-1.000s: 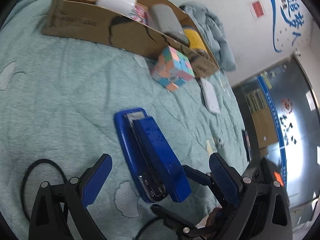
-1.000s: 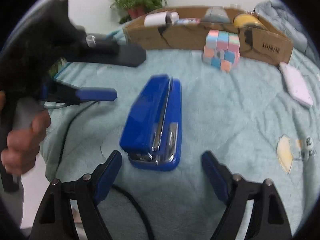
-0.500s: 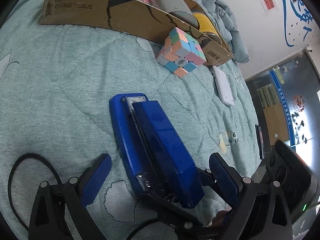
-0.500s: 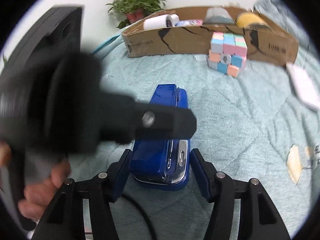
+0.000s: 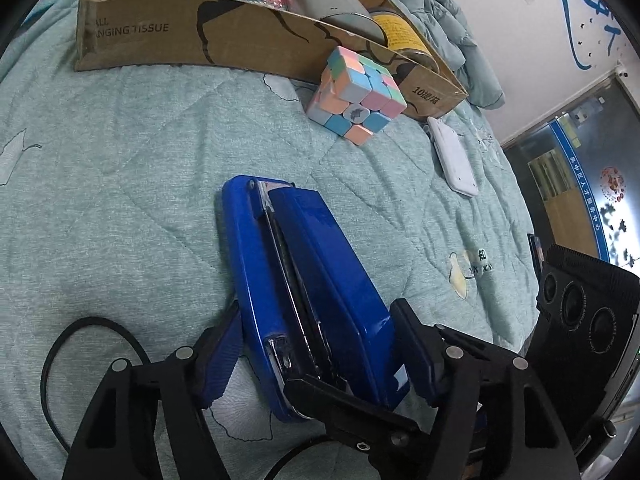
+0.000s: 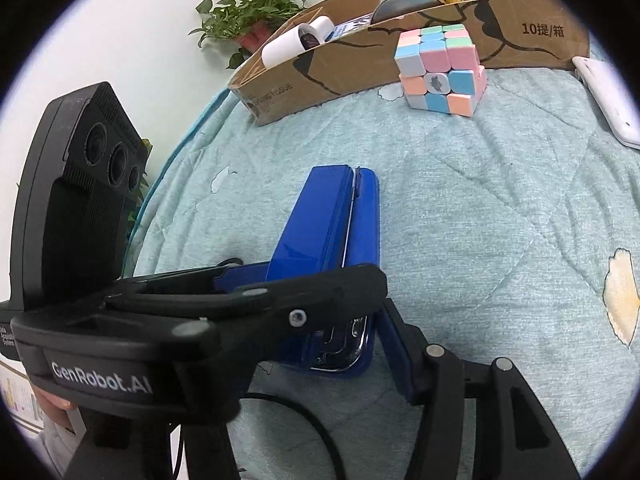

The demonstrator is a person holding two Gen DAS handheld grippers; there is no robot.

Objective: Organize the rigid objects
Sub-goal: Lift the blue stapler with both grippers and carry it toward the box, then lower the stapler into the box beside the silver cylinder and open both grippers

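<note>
Two grippers closed on a blue stapler that lay on a green quilt, well short of the cardboard box. The left gripper and the right gripper each had it between narrowing jaws, pads against its sides. A pastel puzzle cube sat just beside the box.

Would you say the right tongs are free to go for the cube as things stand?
Probably not yet: the right tongs are closing around the stapler, with the left tongs crossing them. The quilt towards the cube lies bare.
</note>
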